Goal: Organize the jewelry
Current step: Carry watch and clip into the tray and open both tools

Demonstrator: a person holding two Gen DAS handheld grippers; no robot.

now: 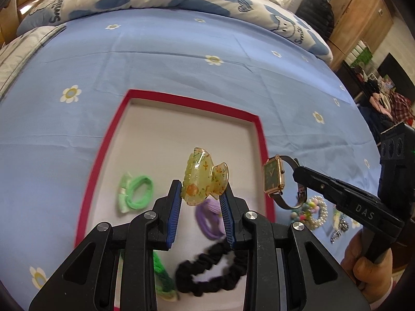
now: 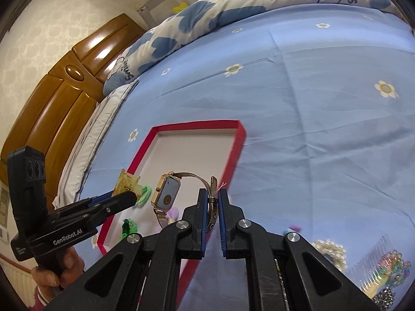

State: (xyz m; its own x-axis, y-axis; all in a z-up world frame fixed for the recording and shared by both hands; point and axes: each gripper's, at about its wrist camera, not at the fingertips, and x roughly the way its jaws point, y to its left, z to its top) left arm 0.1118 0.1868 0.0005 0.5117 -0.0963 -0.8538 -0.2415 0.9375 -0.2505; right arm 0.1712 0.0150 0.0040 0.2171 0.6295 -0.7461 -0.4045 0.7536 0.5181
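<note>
Red-rimmed cardboard tray [image 1: 90,171] holds hair ties; left gripper [image 1: 201,194] clamps a yellow claw clip [image 1: 205,178], right gripper [image 2: 213,202] a gold square watch [image 2: 166,194]; beaded pieces [image 1: 315,212] wait on the bed.

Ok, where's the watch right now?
The watch hangs by its strap from the right tool, just right of the red tray, beside the hair claw.

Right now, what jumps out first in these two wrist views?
The left gripper holds a translucent yellow-green hair claw clip above the red-rimmed shallow tray, where a green hair tie, a purple one and a black scrunchie already lie. The right gripper pinches the mesh strap of a gold square-faced wristwatch by the tray's right rim. Beaded bracelets sit on the blue flowered bedsheet.
</note>
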